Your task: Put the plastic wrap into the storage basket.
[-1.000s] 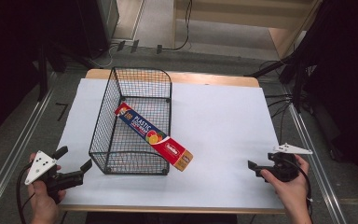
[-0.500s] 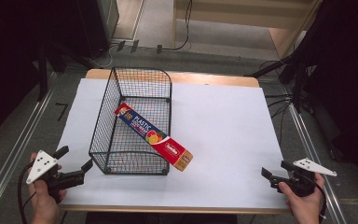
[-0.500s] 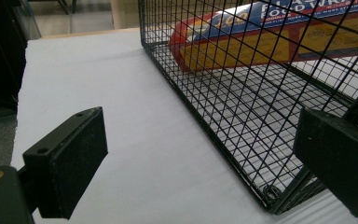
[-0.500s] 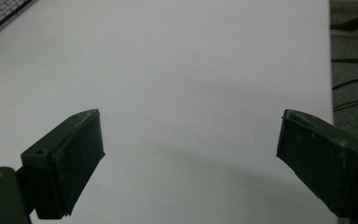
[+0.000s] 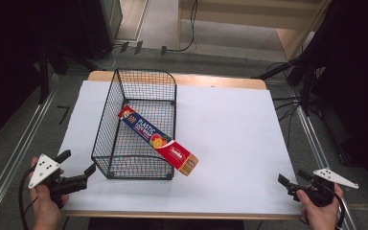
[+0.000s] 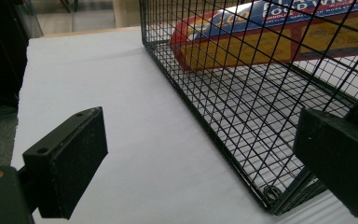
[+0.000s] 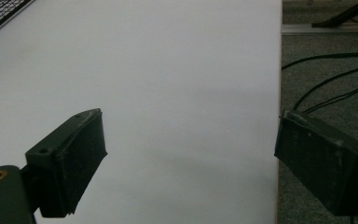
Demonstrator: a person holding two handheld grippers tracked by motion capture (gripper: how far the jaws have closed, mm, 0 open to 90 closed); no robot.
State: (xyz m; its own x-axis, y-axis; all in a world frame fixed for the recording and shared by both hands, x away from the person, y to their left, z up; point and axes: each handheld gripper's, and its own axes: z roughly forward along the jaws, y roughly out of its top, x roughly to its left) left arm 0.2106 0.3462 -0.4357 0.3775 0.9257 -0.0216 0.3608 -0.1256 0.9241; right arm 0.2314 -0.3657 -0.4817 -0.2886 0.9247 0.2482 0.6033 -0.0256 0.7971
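Note:
A black wire basket (image 5: 139, 129) stands left of centre on the white table (image 5: 230, 134). A long red, blue and yellow plastic wrap box (image 5: 158, 140) leans in it, its lower end sticking out over the basket's front right corner. My left gripper (image 5: 78, 162) is open at the table's front left, pointing at the basket's near corner (image 6: 272, 193), with the box (image 6: 270, 37) seen through the mesh. My right gripper (image 5: 292, 178) is open at the front right corner; its jaws have just closed a little, with nothing between them, above the table's right edge (image 7: 278, 93).
Grey floor with black cables (image 7: 335, 79) lies beyond the table's right edge. A metal rail (image 5: 9, 158) runs along the left side. The white surface (image 7: 168, 70) between the basket and my right gripper is bare. A corner of the basket's mesh (image 7: 0, 11) is at the far left.
My right gripper has drawn back to the right and toward the table's front right corner, dropping a little. The left gripper, the basket and the box have kept still.

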